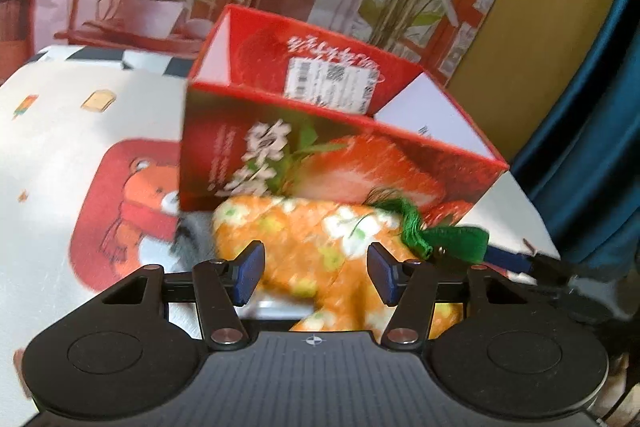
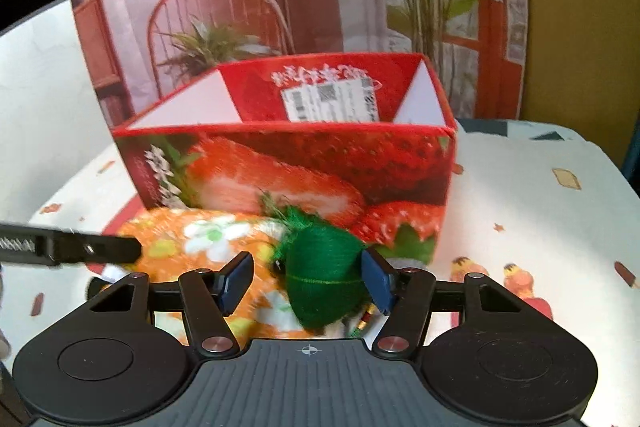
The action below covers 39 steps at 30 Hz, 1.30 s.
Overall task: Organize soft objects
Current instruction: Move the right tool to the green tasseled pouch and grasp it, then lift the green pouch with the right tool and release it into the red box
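An orange soft toy with white and green flower print (image 1: 304,239) lies on the table in front of an open red strawberry box (image 1: 320,131). My left gripper (image 1: 316,277) is open, its blue pads on either side of the toy. A green yarn-wrapped soft object with a tassel (image 2: 320,279) lies on the toy's right end, also seen in the left wrist view (image 1: 448,239). My right gripper (image 2: 308,281) is open around this green object, the right pad close against it. The orange toy (image 2: 192,247) and the box (image 2: 304,163) also show in the right wrist view.
The tablecloth (image 1: 60,155) is white with a red bear print. A printed backdrop of plants and a chair (image 2: 240,7) stands behind the box. A blue curtain (image 1: 600,147) hangs at the right. The other gripper's finger (image 2: 72,247) reaches in from the left.
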Motion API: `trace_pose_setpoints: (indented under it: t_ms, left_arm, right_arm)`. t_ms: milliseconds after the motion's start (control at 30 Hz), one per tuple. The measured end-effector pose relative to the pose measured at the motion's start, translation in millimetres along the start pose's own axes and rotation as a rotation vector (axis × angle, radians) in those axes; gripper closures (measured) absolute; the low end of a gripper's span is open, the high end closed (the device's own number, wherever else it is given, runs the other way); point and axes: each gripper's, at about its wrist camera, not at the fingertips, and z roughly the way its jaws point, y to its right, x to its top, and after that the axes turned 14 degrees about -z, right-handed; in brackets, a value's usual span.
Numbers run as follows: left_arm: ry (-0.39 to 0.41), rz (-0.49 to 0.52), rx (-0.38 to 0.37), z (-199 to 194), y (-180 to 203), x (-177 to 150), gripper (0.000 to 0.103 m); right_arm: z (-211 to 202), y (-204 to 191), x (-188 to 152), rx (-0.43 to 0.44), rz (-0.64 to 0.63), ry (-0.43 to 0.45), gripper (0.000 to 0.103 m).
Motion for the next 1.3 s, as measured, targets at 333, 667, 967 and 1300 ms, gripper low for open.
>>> trace_pose_setpoints:
  t_ms: [333,667,967,1300]
  left_arm:
    - [-0.127,0.04,-0.122,39.5,49.5,8.4,0.044]
    - [-0.224,0.076,-0.16,83.4,74.8,0.7,0.044]
    - [-0.234,0.064,-0.157,101.7,72.8,3.2,0.04]
    - [-0.173,0.031,-0.212,78.6,70.7,15.5,0.051]
  right_arm:
    - [1.3,16.6,-19.2,0.031,0.037,-0.002,0.05]
    - [2.3,17.4,-19.9,0.072,-0.01,0.045,0.063]
    - [16.0,23.9,-17.9,0.084,0.03,0.027,0.058]
    - [-1.3,9.0,19.1,0.06,-0.096,0.09,0.065]
